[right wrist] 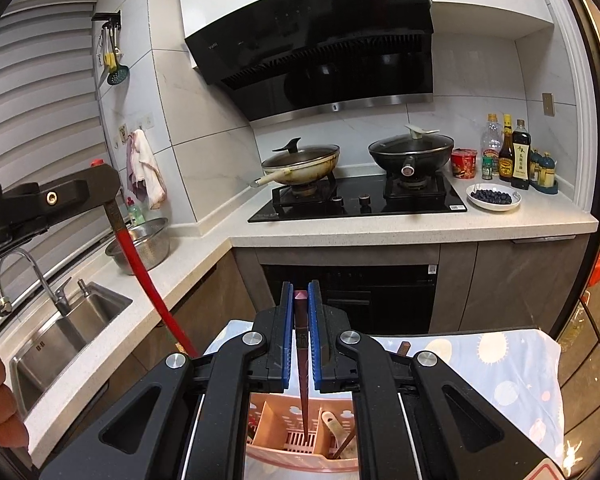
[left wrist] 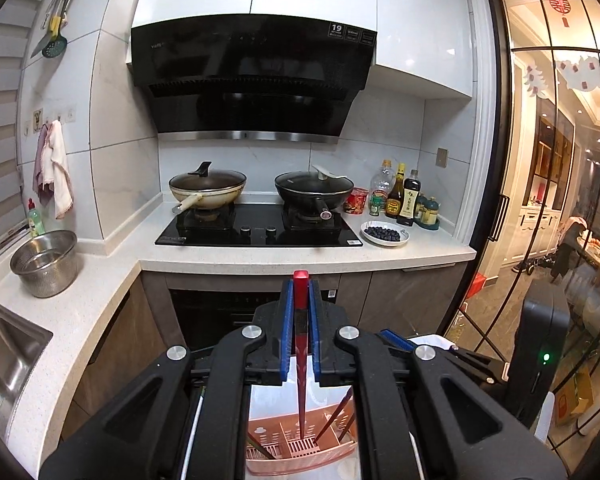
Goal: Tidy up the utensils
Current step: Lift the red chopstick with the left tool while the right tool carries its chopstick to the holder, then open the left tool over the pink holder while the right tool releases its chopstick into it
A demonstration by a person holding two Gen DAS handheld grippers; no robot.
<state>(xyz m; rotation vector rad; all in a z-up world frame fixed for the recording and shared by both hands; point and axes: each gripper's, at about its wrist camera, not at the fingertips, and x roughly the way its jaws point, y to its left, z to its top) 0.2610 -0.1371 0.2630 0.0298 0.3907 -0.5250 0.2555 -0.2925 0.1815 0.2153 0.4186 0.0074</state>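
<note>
My left gripper (left wrist: 300,294) is shut on a red chopstick (left wrist: 301,360) that points down into a pink slotted utensil holder (left wrist: 300,452). It also shows in the right wrist view (right wrist: 100,184), with the red chopstick (right wrist: 148,276) slanting down. My right gripper (right wrist: 300,300) is shut on a dark brown chopstick (right wrist: 302,360) whose tip stands in the middle compartment of the pink holder (right wrist: 292,440). Other utensils (right wrist: 340,436) lean in the holder's right compartment.
The holder stands on a cloth with a sun pattern (right wrist: 500,368). A sink (right wrist: 60,336) and steel colander (right wrist: 140,244) are on the left. A hob with two lidded woks (right wrist: 360,196), a blueberry plate (right wrist: 494,197) and sauce bottles (right wrist: 508,152) are ahead.
</note>
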